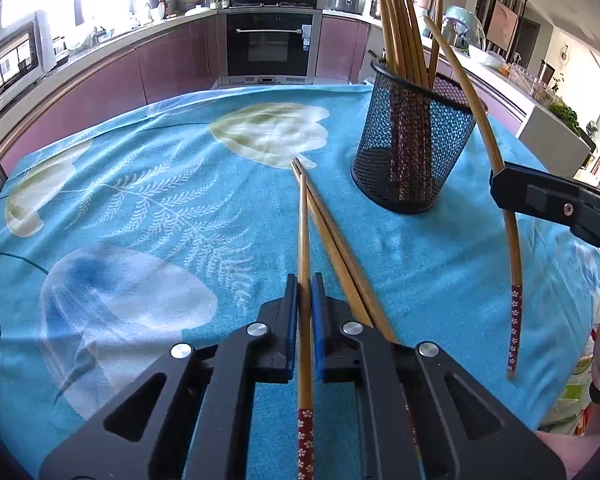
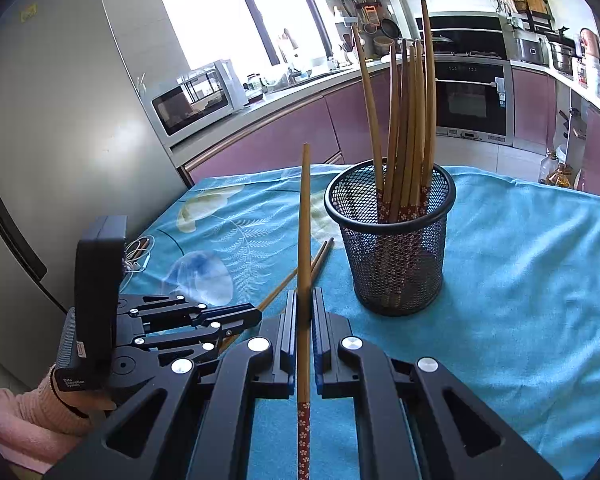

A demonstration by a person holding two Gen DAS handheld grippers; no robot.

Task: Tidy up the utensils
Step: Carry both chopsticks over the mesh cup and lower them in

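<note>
Bamboo chopsticks are the business here, spread over a desk [image 1: 140,184] under a turquoise cloth printed with pale leaves and ferns. From the left wrist view, the left hand-held gripper [image 1: 305,288] sits at 6 o'clock, its jaws closed on one chopstick [image 1: 303,240] whose tip runs toward 12 o'clock and whose red flowered end passes back between the arms. Two more loose chopsticks [image 1: 332,232] lie on the cloth just beside it, their tips meeting near the held one's tip.

At 1 o'clock stands a black mesh cup [image 1: 412,148], upright, with a bundle of chopsticks [image 1: 400,28] standing in it, red ends down.

At 3 o'clock the right hand-held gripper [image 1: 500,188] is clamped on a second chopstick [image 1: 476,112], lifted clear of the cloth, its upper tip above the cup and its red end hanging toward 5 o'clock.

From the right wrist view that chopstick [image 2: 304,220] rises from the closed jaws of the right hand-held gripper [image 2: 304,300] toward 12 o'clock, the cup [image 2: 396,264] lies at 1 o'clock, and the left hand-held gripper [image 2: 256,314] is at 8 o'clock, held in a hand [image 2: 88,402] with a pink knitted sleeve [image 2: 40,412].
</note>
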